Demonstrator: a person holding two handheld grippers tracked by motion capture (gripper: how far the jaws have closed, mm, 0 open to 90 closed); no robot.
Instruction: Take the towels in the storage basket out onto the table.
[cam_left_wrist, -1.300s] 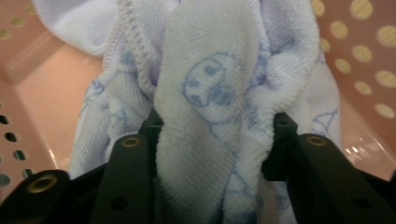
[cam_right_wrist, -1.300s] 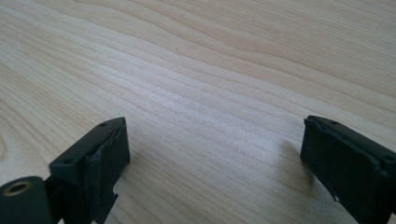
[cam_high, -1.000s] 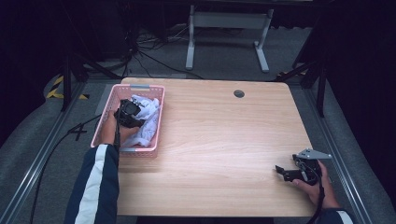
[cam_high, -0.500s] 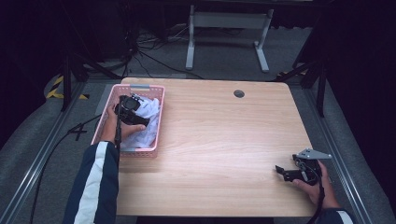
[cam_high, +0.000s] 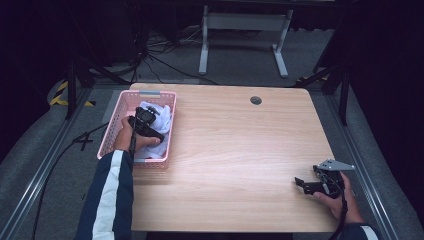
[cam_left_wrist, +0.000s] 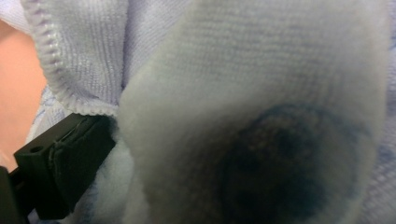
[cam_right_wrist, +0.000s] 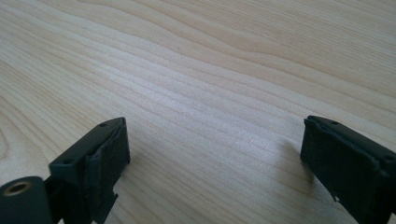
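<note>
A pink plastic basket (cam_high: 111, 130) stands at the table's left edge with pale blue and white towels (cam_high: 164, 116) heaped in it. My left gripper (cam_high: 144, 116) is down inside the basket on the towels. Its jaws have just been opening and now stand wide, with a bulge of towel (cam_left_wrist: 261, 93) between them. One black finger (cam_left_wrist: 70, 158) shows at the lower left; cloth covers the other. My right gripper (cam_high: 300, 184) rests low at the front right of the table, open (cam_right_wrist: 214, 137), with bare wood between its fingers.
The wooden table (cam_high: 235, 145) has a round cable hole (cam_high: 256, 100) near its far edge. A metal stand (cam_high: 242, 30) and cables sit on the dark floor beyond. Floor rails run along both sides.
My left gripper has shifted a little and sunk onto the towels in the basket. The right gripper has stayed where it was.
</note>
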